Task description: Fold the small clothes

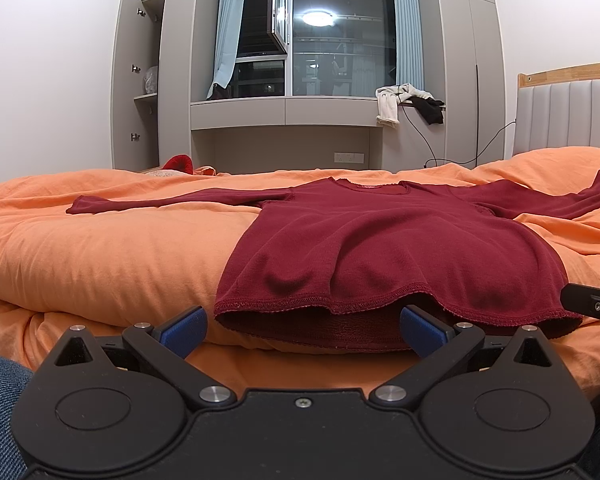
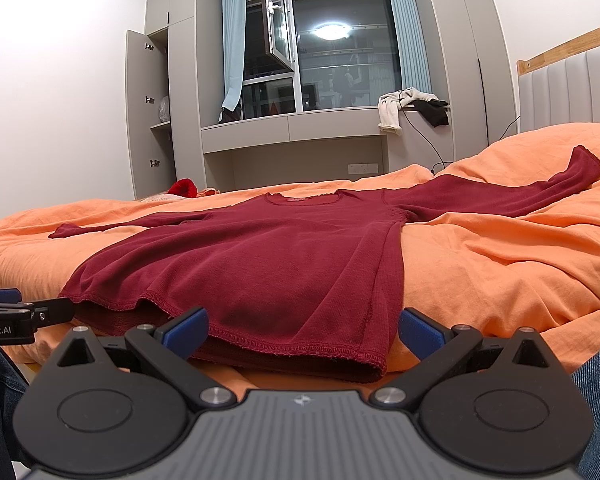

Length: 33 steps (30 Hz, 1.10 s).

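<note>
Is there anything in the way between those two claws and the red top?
Nothing visible. The left gripper and right gripper, both open, sit right at the hem of the dark red shirt, spread flat on the orange duvet.

You have a dark red long-sleeved top [image 1: 380, 240] lying flat on the orange bed cover [image 1: 100, 256], both sleeves spread wide, neckline far from you, its stitched hem rippling and lifting slightly nearest you.

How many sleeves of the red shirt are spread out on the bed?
2. The left sleeve stretches toward the wardrobe side; the right sleeve stretches toward the headboard. Neither is folded in yet.
</note>
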Motion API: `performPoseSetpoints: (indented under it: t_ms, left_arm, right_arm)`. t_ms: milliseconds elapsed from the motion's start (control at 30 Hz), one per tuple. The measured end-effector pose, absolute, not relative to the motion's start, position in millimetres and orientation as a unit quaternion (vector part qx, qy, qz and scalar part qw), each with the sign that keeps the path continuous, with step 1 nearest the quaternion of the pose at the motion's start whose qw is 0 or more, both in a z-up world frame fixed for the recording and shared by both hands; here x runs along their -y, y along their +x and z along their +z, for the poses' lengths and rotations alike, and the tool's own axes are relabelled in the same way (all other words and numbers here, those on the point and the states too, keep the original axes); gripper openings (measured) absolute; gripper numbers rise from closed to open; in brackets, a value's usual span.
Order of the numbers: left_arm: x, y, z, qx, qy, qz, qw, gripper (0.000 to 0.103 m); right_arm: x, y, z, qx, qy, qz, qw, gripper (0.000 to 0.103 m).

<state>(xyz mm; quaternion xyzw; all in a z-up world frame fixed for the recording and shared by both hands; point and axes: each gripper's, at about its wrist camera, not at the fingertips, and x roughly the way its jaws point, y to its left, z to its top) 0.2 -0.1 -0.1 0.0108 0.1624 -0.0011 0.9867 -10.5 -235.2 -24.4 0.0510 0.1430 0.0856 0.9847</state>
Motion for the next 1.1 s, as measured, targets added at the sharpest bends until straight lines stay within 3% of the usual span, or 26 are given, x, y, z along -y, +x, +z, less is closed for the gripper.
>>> performPoseSetpoints:
  t_ms: [1100]
  left_arm:
    - [-7, -4, 0, -0.169, 0.007, -0.002, 0.986, 0.102]
  right_arm:
    - [235, 0, -17, -0.175, 0.061, 0.077, 0.980, 0.103]
